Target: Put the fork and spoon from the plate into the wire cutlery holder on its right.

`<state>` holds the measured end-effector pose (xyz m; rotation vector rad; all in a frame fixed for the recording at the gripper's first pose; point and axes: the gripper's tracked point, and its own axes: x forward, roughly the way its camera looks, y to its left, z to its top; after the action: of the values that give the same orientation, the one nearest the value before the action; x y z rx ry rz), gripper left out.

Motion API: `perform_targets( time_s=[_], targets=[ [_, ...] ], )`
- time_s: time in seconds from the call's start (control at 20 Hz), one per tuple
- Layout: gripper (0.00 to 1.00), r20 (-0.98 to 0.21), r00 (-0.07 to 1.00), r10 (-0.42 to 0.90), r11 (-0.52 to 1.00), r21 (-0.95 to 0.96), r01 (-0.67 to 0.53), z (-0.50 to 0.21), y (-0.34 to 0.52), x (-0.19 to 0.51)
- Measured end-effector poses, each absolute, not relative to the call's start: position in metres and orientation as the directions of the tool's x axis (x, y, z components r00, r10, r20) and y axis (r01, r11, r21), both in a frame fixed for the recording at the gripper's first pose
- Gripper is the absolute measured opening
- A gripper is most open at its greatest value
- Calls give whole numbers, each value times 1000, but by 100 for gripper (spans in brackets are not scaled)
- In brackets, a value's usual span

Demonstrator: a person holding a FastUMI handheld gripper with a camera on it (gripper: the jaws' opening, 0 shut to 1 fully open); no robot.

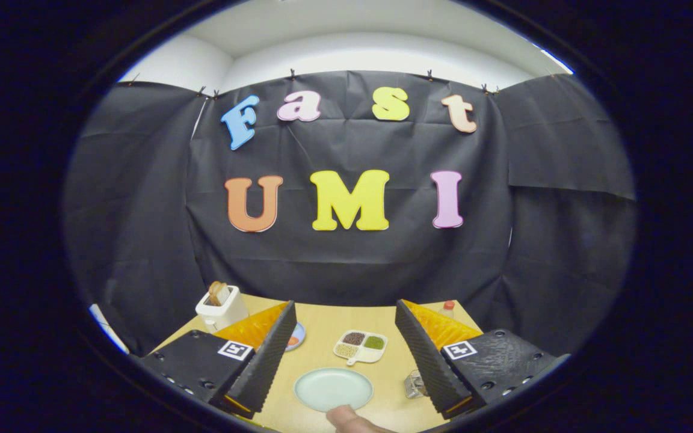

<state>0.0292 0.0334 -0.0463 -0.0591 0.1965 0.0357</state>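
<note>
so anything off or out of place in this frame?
Yes. The plate between the open gripper fingers looks bare: no fork or spoon on it. A fingertip pokes in at its near edge. The wire cutlery holder sits partly hidden behind the right finger, contents unclear. Toaster and divided dish look upright and tidy.

A round, pale green plate [333, 388] is seen lying flat on the wooden surface [322, 325], between the spread fingers and low down near their bases. Its top appears bare; no fork or spoon can be made out on it. To the plate's right, a small metallic holder [413, 384] stands on the surface, partly hidden behind the right finger; its contents cannot be told.
</note>
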Motion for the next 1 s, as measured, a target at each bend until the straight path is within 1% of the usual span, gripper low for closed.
perform_targets(
  time_s=[0.05, 0.35, 1.0],
  targets=[
    [99, -196, 980, 32, 997, -62, -45, -47, 40, 29],
    [98, -185, 982, 23, 997, -66, -36, -46, 68, 26],
    [98, -216, 976, -7, 998, -62, -6, -59, 77, 32]
  ],
)
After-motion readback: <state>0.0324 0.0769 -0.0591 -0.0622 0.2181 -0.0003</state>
